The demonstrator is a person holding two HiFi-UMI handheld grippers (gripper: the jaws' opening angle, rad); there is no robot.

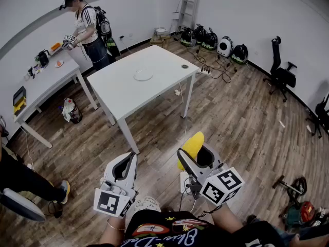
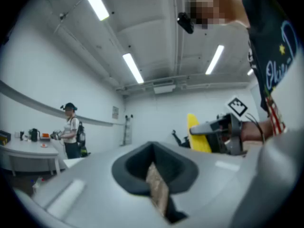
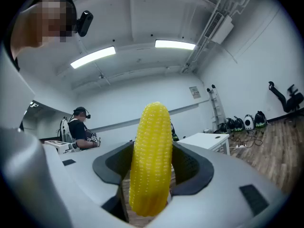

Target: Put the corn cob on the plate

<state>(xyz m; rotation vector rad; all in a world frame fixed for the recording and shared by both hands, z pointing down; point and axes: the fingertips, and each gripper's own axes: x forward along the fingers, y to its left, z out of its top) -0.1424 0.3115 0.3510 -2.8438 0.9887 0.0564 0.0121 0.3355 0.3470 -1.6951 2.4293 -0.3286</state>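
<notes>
A yellow corn cob (image 1: 192,145) stands upright between the jaws of my right gripper (image 1: 198,155), which is shut on it, held level above the wooden floor. In the right gripper view the corn cob (image 3: 149,156) fills the middle, pinched by the dark pads of the right gripper (image 3: 152,175). My left gripper (image 1: 128,162) is beside it at the left, shut and with nothing in it. From the left gripper view, the left gripper (image 2: 154,177) shows closed jaws, with the corn cob (image 2: 196,134) off to the right. A small white plate (image 1: 143,75) lies on the white table (image 1: 123,94) ahead, well beyond both grippers.
A person (image 1: 87,30) works at a second white table (image 1: 41,86) by the back left wall. Cables (image 1: 216,71) and several helmets (image 1: 216,42) lie at the back; office chairs (image 1: 280,71) stand at the right. Another person's leg (image 1: 25,181) is at the left.
</notes>
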